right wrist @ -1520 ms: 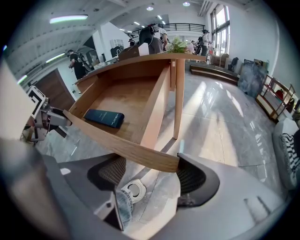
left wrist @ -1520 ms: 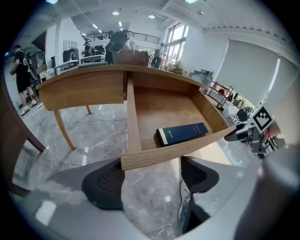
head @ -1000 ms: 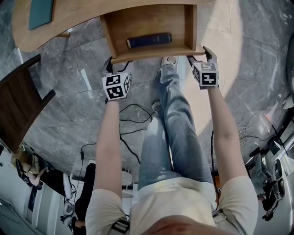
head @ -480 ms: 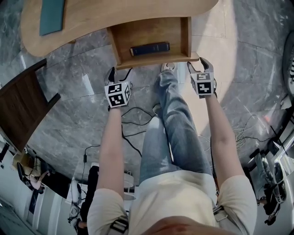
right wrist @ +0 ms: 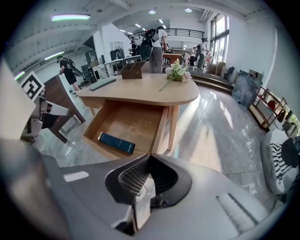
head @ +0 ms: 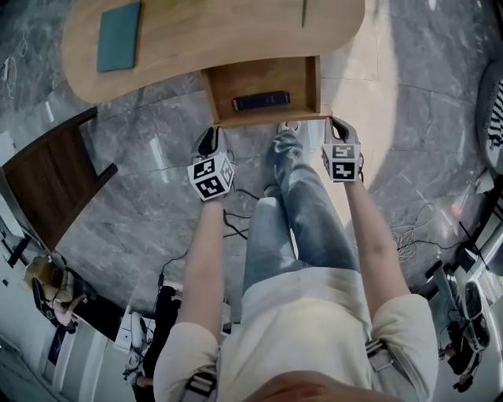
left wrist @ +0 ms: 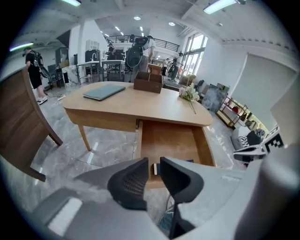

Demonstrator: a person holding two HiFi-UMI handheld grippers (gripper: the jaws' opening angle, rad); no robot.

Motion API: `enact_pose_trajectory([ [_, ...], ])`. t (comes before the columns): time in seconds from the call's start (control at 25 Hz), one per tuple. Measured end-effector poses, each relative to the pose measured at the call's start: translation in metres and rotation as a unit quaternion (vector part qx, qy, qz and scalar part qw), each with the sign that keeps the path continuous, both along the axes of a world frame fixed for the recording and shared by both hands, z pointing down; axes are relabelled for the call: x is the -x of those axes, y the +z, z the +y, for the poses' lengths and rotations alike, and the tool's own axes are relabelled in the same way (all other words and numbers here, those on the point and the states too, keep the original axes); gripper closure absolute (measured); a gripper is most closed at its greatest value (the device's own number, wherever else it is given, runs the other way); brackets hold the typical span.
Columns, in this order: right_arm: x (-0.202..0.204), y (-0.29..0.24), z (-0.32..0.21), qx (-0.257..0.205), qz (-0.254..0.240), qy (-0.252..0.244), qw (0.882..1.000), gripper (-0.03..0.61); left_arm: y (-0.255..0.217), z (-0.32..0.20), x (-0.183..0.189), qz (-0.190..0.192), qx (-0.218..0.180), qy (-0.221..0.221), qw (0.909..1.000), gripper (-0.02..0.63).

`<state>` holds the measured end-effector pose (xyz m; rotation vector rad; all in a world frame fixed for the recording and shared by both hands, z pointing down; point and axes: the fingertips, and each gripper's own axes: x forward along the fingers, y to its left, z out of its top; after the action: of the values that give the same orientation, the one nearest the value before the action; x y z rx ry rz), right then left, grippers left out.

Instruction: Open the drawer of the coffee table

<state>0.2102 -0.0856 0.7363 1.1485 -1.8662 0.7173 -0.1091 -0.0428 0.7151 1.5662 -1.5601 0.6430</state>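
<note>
The wooden coffee table point(head: 220, 35) has its drawer point(head: 228, 86) pulled out toward me, and a dark blue book point(head: 261, 100) lies inside. My left gripper point(head: 209, 141) hovers just short of the drawer's front left corner. Its jaws have just been closing; a narrow gap remains with nothing in it point(left wrist: 153, 176). My right gripper point(head: 339, 126) hangs off the drawer's front right corner, jaws just closed and shut on nothing point(right wrist: 149, 173). Both gripper views look down on the drawer point(right wrist: 126, 122) and the book point(right wrist: 116, 142).
A teal notebook point(head: 119, 35) and a flower stem point(head: 304, 12) lie on the tabletop. A dark wooden chair point(head: 47, 184) stands at the left. Cables point(head: 236, 228) trail over the marble floor, and the person's leg point(head: 295, 196) stands between the grippers.
Both grippers have lifted off the drawer's front edge and drawn back from it. Their jaws, wide open a second ago, have closed. The drawer stays pulled out.
</note>
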Motion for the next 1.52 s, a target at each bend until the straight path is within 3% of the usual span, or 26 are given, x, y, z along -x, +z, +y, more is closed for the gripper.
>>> enact_pose_trajectory([
  [0.16,0.015,-0.044,-0.012,-0.011,-0.027,-0.014,0.999,0.577,-0.035,-0.008,-0.008,-0.009,-0.010,-0.011,0.9998,0.612],
  [0.36,0.040,-0.095,-0.026,-0.022,-0.062,-0.049,0.997,0.577,-0.075,-0.022,-0.029,0.008,-0.021,-0.005,0.9997,0.612],
  [0.72,0.078,-0.182,-0.029,-0.033,-0.133,-0.068,0.988,0.577,-0.154,-0.041,-0.059,0.056,-0.054,-0.018,0.9968,0.612],
  [1.08,0.099,-0.254,-0.003,-0.073,-0.179,-0.040,0.980,0.577,-0.224,-0.025,-0.084,0.088,-0.098,0.040,0.9905,0.612],
  [1.36,0.104,-0.300,0.049,-0.121,-0.193,-0.001,0.974,0.577,-0.264,0.016,-0.086,0.100,-0.128,0.080,0.9834,0.612],
  [1.52,0.111,-0.322,0.085,-0.138,-0.193,-0.006,0.971,0.577,-0.286,0.047,-0.084,0.099,-0.141,0.096,0.9803,0.612],
])
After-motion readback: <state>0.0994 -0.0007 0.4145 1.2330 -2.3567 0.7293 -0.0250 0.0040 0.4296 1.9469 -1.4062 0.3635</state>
